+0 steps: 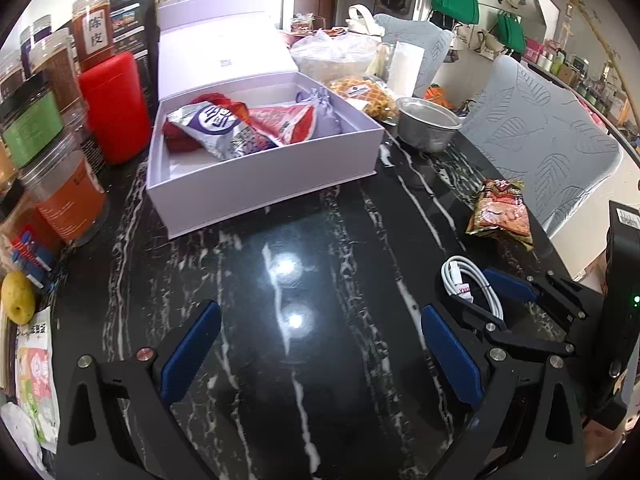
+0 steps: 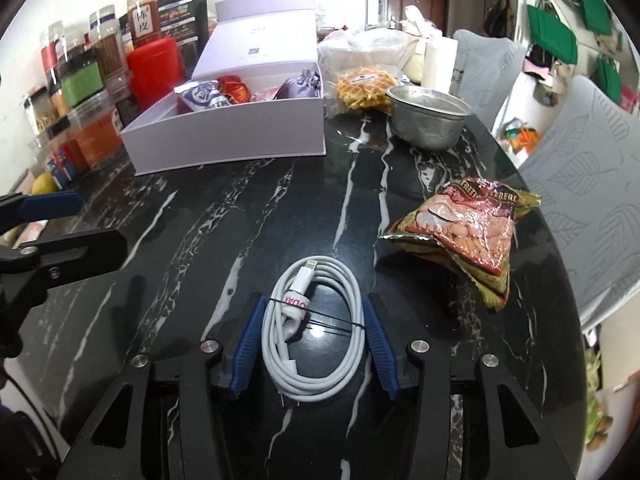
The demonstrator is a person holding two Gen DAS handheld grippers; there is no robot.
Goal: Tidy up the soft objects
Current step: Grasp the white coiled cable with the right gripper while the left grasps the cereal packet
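A coiled white cable (image 2: 316, 364) tied with a thin black band lies on the black marble table (image 2: 224, 240). My right gripper (image 2: 314, 328) straddles the coil, its blue pads (image 2: 250, 344) touching both sides; it is shut on it. The left wrist view shows the same cable (image 1: 472, 284) inside the right gripper (image 1: 486, 294). My left gripper (image 1: 320, 320) stands open over bare table, nothing between its fingers; in the right wrist view the left gripper (image 2: 76, 226) shows at the left edge. A red-gold snack bag (image 2: 468, 232) lies right of the cable. The open white box (image 1: 256, 184) holds snack packets and a lilac pouch (image 1: 320, 118).
Jars (image 1: 68, 200) and a red canister (image 1: 116, 108) line the left side by the box. A metal bowl (image 2: 428, 116) and a bag of waffles (image 2: 364, 88) stand behind. Grey chairs (image 1: 536, 140) flank the right table edge. A yellow fruit (image 1: 18, 298) lies at the left.
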